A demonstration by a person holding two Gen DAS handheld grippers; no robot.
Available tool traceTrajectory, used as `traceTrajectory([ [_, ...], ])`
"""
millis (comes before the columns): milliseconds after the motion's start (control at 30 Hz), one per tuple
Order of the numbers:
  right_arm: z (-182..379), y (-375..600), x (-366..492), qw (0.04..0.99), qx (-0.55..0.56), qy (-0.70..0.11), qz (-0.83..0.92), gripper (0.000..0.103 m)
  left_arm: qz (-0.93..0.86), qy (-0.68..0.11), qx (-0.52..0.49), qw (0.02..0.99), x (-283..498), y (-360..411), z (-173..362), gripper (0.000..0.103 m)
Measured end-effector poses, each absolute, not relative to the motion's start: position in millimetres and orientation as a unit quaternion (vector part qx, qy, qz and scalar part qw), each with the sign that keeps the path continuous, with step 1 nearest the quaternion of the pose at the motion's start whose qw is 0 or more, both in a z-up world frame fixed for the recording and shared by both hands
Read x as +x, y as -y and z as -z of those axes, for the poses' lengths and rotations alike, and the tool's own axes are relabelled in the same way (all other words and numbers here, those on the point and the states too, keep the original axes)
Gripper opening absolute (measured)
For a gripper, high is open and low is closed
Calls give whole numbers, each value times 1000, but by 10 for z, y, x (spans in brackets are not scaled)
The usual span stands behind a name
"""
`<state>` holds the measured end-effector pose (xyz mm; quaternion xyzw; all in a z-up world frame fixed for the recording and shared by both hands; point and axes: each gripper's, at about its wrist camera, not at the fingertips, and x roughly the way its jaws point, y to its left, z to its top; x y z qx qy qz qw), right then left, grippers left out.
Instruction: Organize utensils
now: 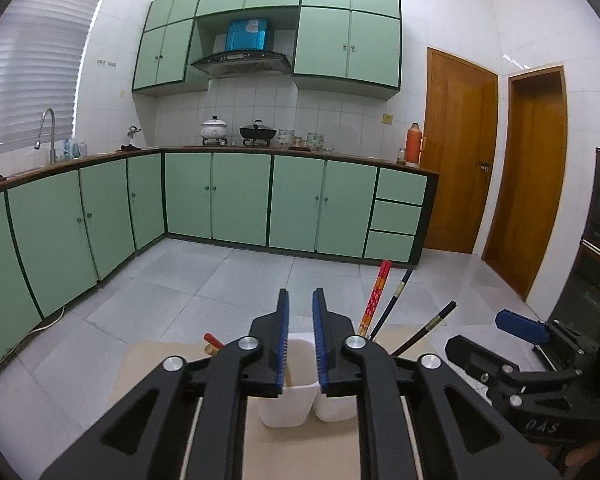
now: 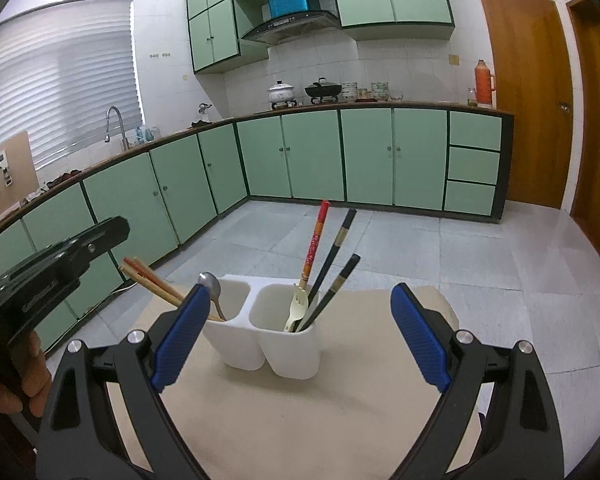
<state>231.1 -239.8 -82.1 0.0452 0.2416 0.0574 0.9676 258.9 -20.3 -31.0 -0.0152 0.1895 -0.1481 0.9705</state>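
Note:
A white two-compartment utensil holder (image 2: pixel 276 344) stands on a beige table (image 2: pixel 300 420). Its left compartment holds a metal spoon (image 2: pixel 211 286) and wooden chopsticks (image 2: pixel 152 280). Its right compartment holds red chopsticks (image 2: pixel 315 244), black chopsticks (image 2: pixel 336 268) and a cream fork (image 2: pixel 298 304). My right gripper (image 2: pixel 300 336) is open and empty, just in front of the holder. My left gripper (image 1: pixel 300 340) hovers over the holder (image 1: pixel 300 404), jaws narrowly apart with nothing between them. The red chopsticks (image 1: pixel 376 296) and black chopsticks (image 1: pixel 396 300) rise to its right.
The table's far edge (image 2: pixel 380 290) drops to a grey tiled floor. Green cabinets (image 2: pixel 312 156) line the far walls, with a wooden door (image 2: pixel 532 92) at the right. The right gripper's body (image 1: pixel 532 364) lies right of the left one.

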Motion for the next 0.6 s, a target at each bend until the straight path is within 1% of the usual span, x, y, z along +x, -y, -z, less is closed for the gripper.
traceTrajectory([
  [33, 820, 2408, 2298, 968, 46, -241, -56, 89, 147, -189, -16, 971, 2585, 196, 299, 20],
  [67, 818, 2422, 2295, 968, 46, -241, -55, 89, 145, -188, -17, 971, 2566, 187, 295, 23],
  [133, 818, 2434, 2266, 968, 47, -240, -55, 89, 141, -188, -18, 972, 2527, 168, 279, 33],
  [233, 814, 2445, 2200, 969, 47, -239, -53, 89, 134, -189, -15, 973, 2433, 153, 266, 43],
  [267, 811, 2454, 2182, 969, 47, -238, -52, 89, 133, -189, -16, 973, 2396, 142, 262, 45],
  [333, 805, 2458, 2129, 969, 47, -238, -50, 89, 130, -190, -20, 973, 2330, 120, 255, 55],
  [433, 796, 2489, 2061, 968, 47, -241, -46, 90, 123, -191, -20, 974, 2235, 94, 252, 66],
  [600, 756, 2518, 1923, 969, 48, -241, -42, 92, 122, -199, -20, 972, 2100, 74, 266, 69],
])
